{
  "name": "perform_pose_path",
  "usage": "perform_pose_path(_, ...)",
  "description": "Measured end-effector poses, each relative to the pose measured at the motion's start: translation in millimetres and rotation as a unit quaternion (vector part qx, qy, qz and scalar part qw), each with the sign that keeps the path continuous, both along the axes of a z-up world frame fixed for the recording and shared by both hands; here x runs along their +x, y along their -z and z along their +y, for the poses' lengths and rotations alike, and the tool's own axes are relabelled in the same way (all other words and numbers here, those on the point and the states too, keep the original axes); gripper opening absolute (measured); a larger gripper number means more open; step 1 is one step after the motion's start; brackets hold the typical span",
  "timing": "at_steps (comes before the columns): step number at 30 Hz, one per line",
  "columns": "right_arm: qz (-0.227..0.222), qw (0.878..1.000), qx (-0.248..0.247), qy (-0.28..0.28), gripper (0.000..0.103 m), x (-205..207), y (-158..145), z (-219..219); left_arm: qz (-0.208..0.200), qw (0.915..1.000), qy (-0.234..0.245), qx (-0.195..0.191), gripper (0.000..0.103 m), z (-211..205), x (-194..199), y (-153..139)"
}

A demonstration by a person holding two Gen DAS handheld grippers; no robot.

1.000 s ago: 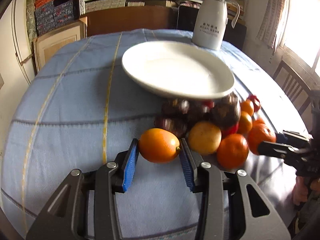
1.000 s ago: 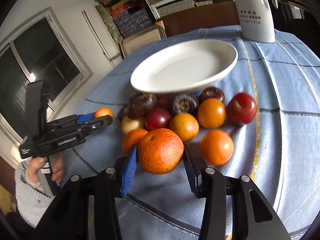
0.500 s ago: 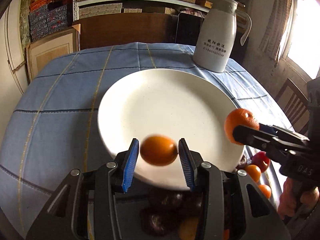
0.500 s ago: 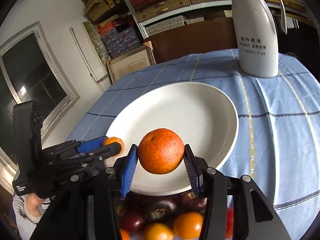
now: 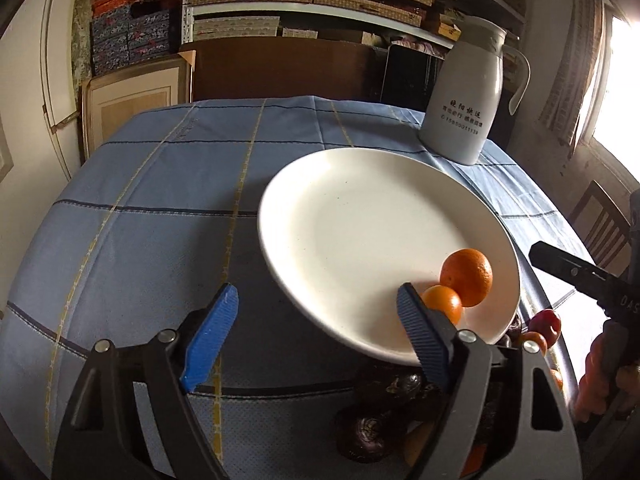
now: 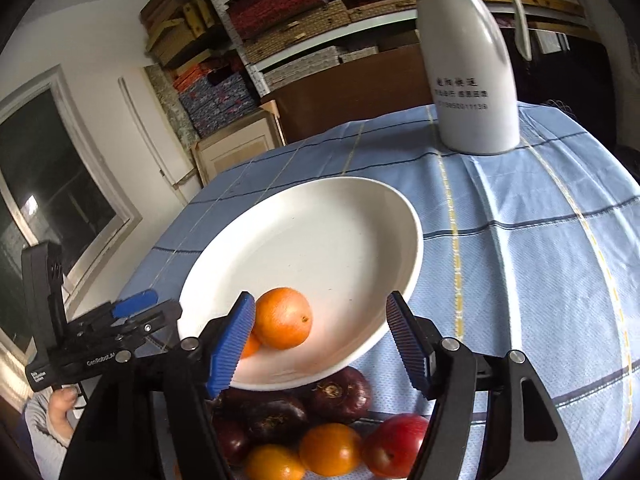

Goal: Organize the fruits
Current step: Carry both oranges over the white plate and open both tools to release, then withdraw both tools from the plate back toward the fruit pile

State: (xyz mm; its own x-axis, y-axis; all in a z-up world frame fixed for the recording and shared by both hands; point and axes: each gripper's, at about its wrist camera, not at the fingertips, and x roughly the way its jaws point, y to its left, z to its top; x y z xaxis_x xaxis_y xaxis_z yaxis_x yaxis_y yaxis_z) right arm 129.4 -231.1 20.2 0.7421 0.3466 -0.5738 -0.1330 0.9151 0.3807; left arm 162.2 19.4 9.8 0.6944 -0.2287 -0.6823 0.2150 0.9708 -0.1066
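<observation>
Left gripper point(image 5: 316, 332) opening, empty; right gripper point(image 6: 320, 340) opening, empty | step: oranges point(image 6: 282, 323) dropped on plate point(image 6: 340, 220) | next: fetch more fruit point(image 6: 332, 450)

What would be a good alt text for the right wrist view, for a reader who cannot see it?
Two orange fruits, a large orange and a smaller one, lie on a round white plate on a blue checked tablecloth, beyond the right gripper, whose jaws are opening and empty. More fruit waits below; a white jug stands behind.

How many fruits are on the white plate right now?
2: a big orange on the white plate near its front rim, and a smaller orange fruit touching it, partly hidden behind a gripper finger.
</observation>
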Motion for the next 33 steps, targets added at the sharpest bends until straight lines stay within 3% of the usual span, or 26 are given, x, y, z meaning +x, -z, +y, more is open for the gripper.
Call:
perform_pose_path(4, -0.013, 1.0, 0.01, 0.025, 0.071, -19, -1, -13, 0.002, 1.0, -0.01, 0.0, 0.08, 8, -18, 8)
perform_pose_path(6, -0.014, 0.999, 0.011, 0.044, 0.077, -34, 4, -19, 0.007, 0.9999, -0.01, 0.005, 0.08, 10, -31, 14)
perform_pose_path(13, -0.022, 0.998, 0.038, 0.052, 0.083, -79, 10, -23, 0.005, 0.9998, 0.013, -0.012, 0.08, 10, -67, 20)
perform_pose_path(15, -0.035, 0.997, 0.037, 0.052, 0.084, -85, 8, -21, 0.002, 0.9998, 0.017, -0.008, 0.087, 7, -70, 20)
perform_pose_path(19, -0.043, 0.998, 0.031, 0.026, 0.084, -87, 5, -11, 0.007, 0.9996, 0.023, 0.013, 0.088, -2, -69, 23)
perform_pose_path(23, -0.055, 0.998, 0.017, -0.036, 0.084, -91, 2, 17, 0.015, 0.9993, 0.026, 0.02, 0.088, -3, -67, 25)
perform_pose_path(26, -0.059, 0.995, -0.031, -0.079, 0.083, -97, 3, 52, 0.015, 0.9996, 0.012, 0.018, 0.089, 3, -66, 24)
perform_pose_path(29, -0.058, 0.99, -0.078, -0.105, 0.076, -97, 4, 78, 0.005, 0.9996, -0.026, 0.008, 0.089, 18, -66, 20)
perform_pose_path(33, -0.038, 0.991, -0.072, -0.11, 0.064, -88, 8, 87, 0.014, 0.9976, -0.065, -0.02, 0.089, 39, -61, 20)
